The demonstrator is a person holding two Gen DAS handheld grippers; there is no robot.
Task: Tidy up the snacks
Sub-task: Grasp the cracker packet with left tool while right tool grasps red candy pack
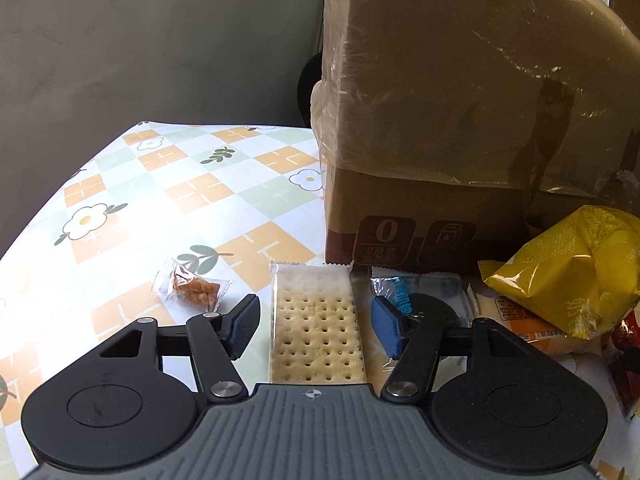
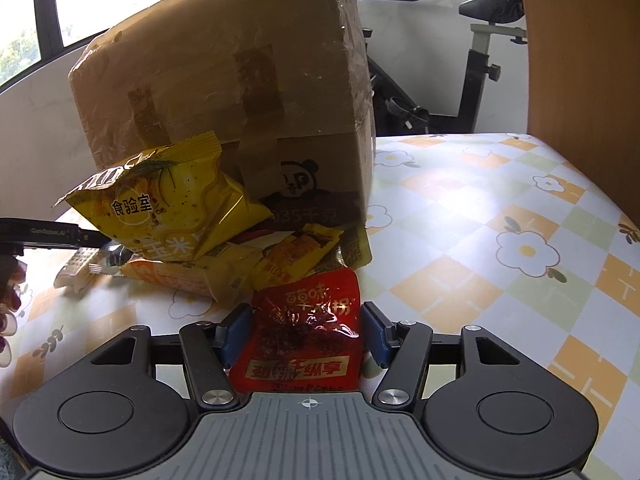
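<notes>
Straddling cracker pack (image 1: 318, 324) (untouched), left tongs (image 1: 316, 322) apart

The tablecloth (image 1: 168, 184) is white, checked with orange and pale green squares, dotted with white yellow-centred flowers. The cardboard box (image 2: 224, 92) is brown. At its seven o'clock leans a yellow snack bag (image 2: 168, 204); at six o'clock lies a red snack packet (image 2: 308, 336) with yellow lettering. The cracker (image 1: 316, 328) is pale cream, dotted with holes.

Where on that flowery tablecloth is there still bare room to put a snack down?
Free: the cloth left of the clear-wrapped cracker packet, and right of the brown cardboard box. Crowded: the yellow and red snack bags piled against the box front.
</notes>
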